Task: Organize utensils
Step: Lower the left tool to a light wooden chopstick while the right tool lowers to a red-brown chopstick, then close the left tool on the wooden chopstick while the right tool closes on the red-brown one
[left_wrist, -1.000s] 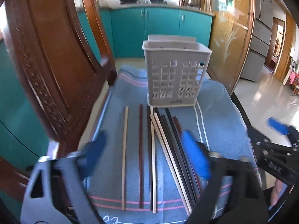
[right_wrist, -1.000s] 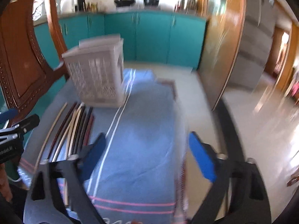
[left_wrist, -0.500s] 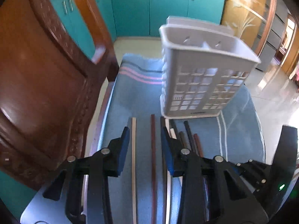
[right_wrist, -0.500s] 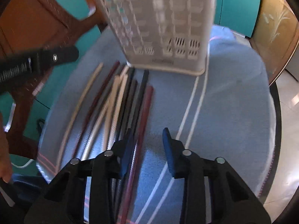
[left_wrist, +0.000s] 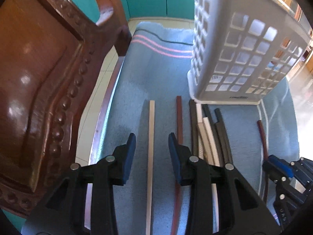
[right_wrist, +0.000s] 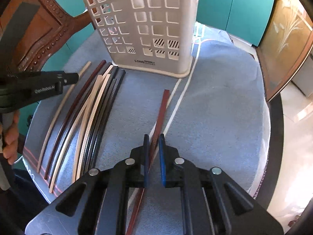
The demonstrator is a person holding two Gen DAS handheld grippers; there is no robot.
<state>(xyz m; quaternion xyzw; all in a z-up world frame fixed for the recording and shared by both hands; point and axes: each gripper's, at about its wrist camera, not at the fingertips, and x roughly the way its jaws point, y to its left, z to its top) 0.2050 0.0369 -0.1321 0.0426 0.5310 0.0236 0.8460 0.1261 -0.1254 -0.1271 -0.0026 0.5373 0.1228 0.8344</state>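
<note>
A white slotted utensil basket (left_wrist: 244,49) (right_wrist: 148,19) stands on a blue cloth (left_wrist: 156,68) (right_wrist: 215,98). In front of it lie several chopsticks (left_wrist: 207,133) (right_wrist: 93,107) side by side. My left gripper (left_wrist: 151,139) hangs low over the cloth. Its jaws are partly apart, with a cream chopstick (left_wrist: 151,121) between them, untouched. A dark red chopstick (left_wrist: 179,117) lies just right of it. My right gripper (right_wrist: 153,139) (left_wrist: 273,165) is shut on a reddish-brown chopstick (right_wrist: 161,109) (left_wrist: 261,135), which lies slanted, apart from the others.
A carved wooden chair back (left_wrist: 39,78) (right_wrist: 39,29) stands close on the left. The round table's dark rim (right_wrist: 277,117) curves down the right side. Teal cabinets (right_wrist: 234,9) are behind. A hand (right_wrist: 9,137) holds the left gripper's handle.
Both grippers tilted down and came closer to the cloth. The left jaws narrowed around the cream chopstick. The right jaws shut on the reddish-brown chopstick, which shifted away from the bundle.
</note>
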